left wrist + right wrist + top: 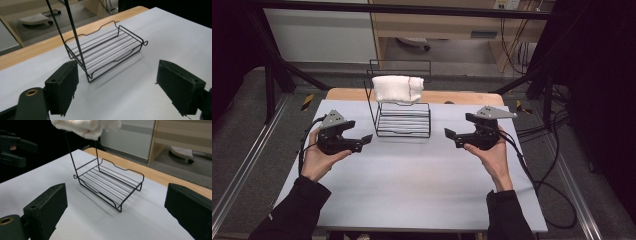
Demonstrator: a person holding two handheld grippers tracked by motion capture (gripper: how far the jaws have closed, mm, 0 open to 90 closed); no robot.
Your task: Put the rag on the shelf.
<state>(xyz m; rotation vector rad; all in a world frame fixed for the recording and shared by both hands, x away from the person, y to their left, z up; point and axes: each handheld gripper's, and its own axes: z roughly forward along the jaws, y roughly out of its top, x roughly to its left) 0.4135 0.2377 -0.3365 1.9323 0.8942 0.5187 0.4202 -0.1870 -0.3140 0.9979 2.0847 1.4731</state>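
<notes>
Two grippers wide open and empty beside a black wire rack (pixel 403 120).
A fluffy white folded towel (pixel 397 89) hangs over the rack's top bar; left gripper (pixel 362 142) and right gripper (pixel 453 136) flank it above the smooth pale worktop (pixel 412 180).

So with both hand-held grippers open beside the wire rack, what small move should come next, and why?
Probably lift the right hand-held gripper toward the white towel draped over the wire rack. Both jaws stand open and hold nothing, the left hand-held gripper likewise, and the towel hangs above them.

Grey floor (pixel 242 135), wooden cabinet (pixel 432 22), black frame rails (pixel 402 8)
</notes>
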